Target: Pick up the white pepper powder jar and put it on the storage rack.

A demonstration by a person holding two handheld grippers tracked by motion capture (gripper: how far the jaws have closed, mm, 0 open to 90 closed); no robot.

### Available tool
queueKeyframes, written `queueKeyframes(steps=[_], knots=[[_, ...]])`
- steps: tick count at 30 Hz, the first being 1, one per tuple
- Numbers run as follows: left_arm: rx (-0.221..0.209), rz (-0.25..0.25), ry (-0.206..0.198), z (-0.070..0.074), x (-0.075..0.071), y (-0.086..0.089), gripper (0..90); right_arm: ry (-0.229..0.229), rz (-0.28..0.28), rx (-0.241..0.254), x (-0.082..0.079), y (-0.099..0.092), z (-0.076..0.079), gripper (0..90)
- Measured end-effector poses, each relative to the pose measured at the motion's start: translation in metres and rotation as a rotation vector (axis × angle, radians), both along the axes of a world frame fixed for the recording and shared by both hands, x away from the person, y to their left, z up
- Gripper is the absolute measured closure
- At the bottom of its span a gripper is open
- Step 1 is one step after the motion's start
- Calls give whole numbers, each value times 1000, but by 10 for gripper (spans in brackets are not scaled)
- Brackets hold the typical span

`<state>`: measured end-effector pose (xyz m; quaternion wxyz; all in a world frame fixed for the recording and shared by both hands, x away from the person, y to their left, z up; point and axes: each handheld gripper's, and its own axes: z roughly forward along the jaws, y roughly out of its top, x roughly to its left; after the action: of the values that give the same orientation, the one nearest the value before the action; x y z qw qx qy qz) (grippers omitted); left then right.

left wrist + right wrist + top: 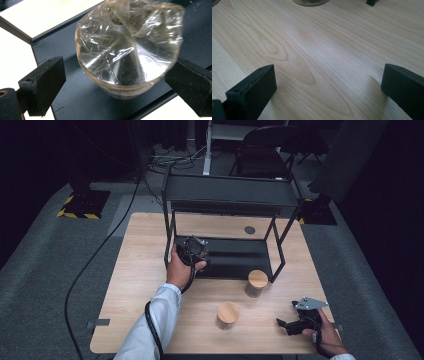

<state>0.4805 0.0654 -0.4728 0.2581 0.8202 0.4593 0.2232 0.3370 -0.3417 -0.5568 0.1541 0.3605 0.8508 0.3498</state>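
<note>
Left tongs stand with jaws apart on either side of a clear glass jar, and from the left gripper view I see a gap on the left side between pad and glass; on the right the jar's edge runs very close to the pad, and I cannot tell whether it touches. That jar stands on the lower shelf of the black rack, near its front left corner, and in the high view my left hand reaches in there from the rack's front edge. My right tongs are spread wide with nothing between them, hovering low over bare wood of the tabletop; in the high view they sit near the front right corner. Two more jars with wooden lids stand on the tabletop: one just in front of the rack's right leg, the other nearer me, toward the middle.
</note>
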Motion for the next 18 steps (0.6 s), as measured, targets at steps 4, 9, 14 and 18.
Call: queueKeyframes(steps=[4,9,14,18], knots=[[45,-2,-39,3,-6,-2,31,0,0,0,0,0,0,0],[34,-24,-65,10,-14,-2,31,0,0,0,0,0,0,0],[26,-42,-84,16,-23,0,29,0,0,0,0,0,0,0],[24,-64,-101,20,-31,1,28,0,0,0,0,0,0,0]])
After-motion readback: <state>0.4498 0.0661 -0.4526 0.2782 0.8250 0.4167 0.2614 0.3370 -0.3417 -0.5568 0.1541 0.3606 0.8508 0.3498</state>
